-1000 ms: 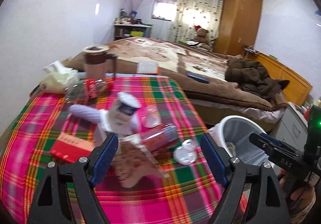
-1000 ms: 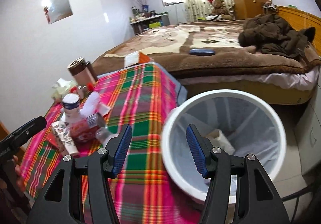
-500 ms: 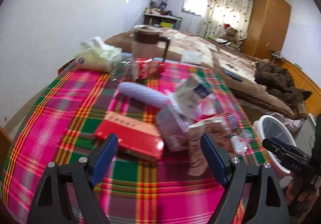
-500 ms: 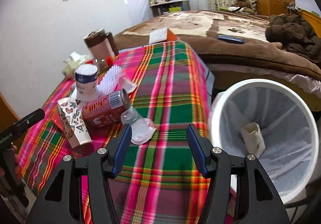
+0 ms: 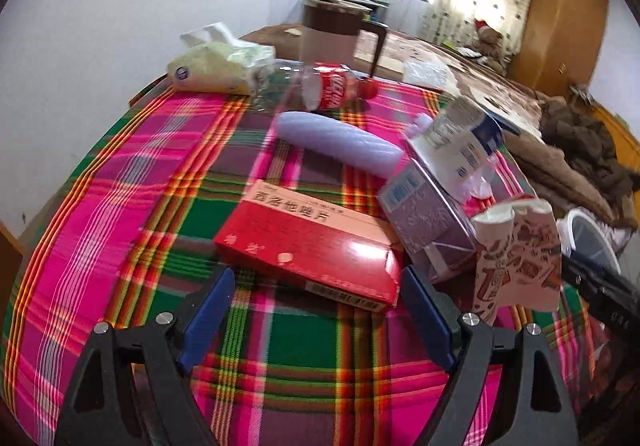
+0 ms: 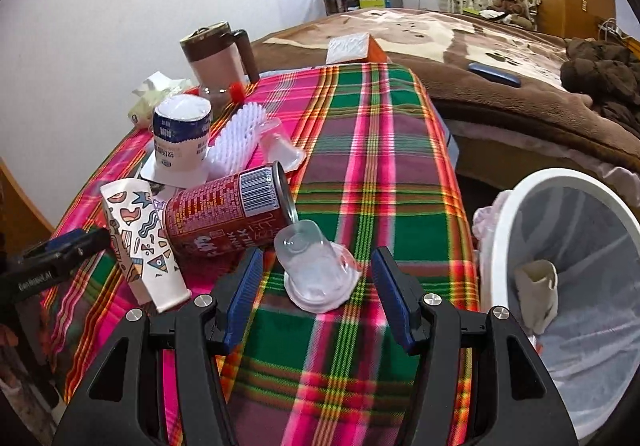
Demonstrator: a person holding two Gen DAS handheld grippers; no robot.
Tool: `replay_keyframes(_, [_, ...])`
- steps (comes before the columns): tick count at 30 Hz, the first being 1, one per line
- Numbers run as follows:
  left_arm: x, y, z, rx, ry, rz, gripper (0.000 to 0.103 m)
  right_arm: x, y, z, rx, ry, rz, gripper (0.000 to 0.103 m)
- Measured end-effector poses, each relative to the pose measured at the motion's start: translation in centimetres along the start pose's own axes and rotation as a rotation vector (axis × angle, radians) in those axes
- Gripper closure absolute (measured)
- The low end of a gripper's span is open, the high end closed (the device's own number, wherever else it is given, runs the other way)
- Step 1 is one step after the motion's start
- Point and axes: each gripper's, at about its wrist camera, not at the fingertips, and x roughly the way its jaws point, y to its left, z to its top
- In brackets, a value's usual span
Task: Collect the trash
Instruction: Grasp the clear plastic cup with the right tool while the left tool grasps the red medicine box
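Spreading under both grippers, one table (image 6: 384,134) in bright plaid cloth carries the litter, and one white bin (image 6: 560,202) with a liner stands off its edge, to the right of the right gripper's fingers, holding one crumpled paper cup (image 6: 538,286). Ahead of the left gripper (image 5: 316,310), whose fingers stand wide apart with nothing between them, lies one flat red box (image 5: 308,242), just beyond the tips; one purple carton (image 5: 428,222) and one patterned paper cup (image 5: 516,258) lie to its right. One red can (image 6: 228,210) lies on its side just left of the right gripper (image 6: 320,288). That gripper's fingers are parted around one clear plastic cup (image 6: 316,270), upside down, without touching it
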Motion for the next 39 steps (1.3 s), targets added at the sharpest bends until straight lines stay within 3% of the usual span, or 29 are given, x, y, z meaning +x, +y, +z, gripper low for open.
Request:
replay_keyframes(8, [1.6, 0.4, -0.5, 0.016, 0.064, -0.013, 0.016, 0.9, 0.7, 0.3, -0.027, 0.015, -0.003, 0.045])
replay_keyframes(9, [1.5, 0.6, -0.5, 0.016, 0.063, -0.003, 0.016, 0.9, 0.9, 0.3, -0.034, 0.011, -0.003, 0.047])
replay_keyframes(11, [1.4, 1.3, -0.5, 0.008, 0.065, 0.018, 0.016, 0.9, 1.3, 0.3, -0.048, 0.009, 0.0, 0.064])
replay_keyframes(14, [1.0, 2.8, -0.6, -0.01, 0.061, 0.042, 0.016, 0.9, 1.8, 0.2, -0.07, 0.009, 0.013, 0.068])
replay_keyframes(21, [0.3, 6.4, -0.4, -0.078, 0.047, 0.12, 0.016, 0.8, 2.1, 0.2, -0.069, 0.004, 0.025, 0.07])
replay_keyframes(30, [1.0, 4.9, 2.3, -0.113, 0.008, 0.036, 0.014, 0.9, 2.5, 0.3, -0.057, -0.001, 0.031, 0.07])
replay_keyframes(39, [4.4, 4.0, 4.2, -0.137, 0.062, 0.057, 0.014, 1.2, 1.9, 0.9, -0.04, -0.011, 0.019, 0.07])
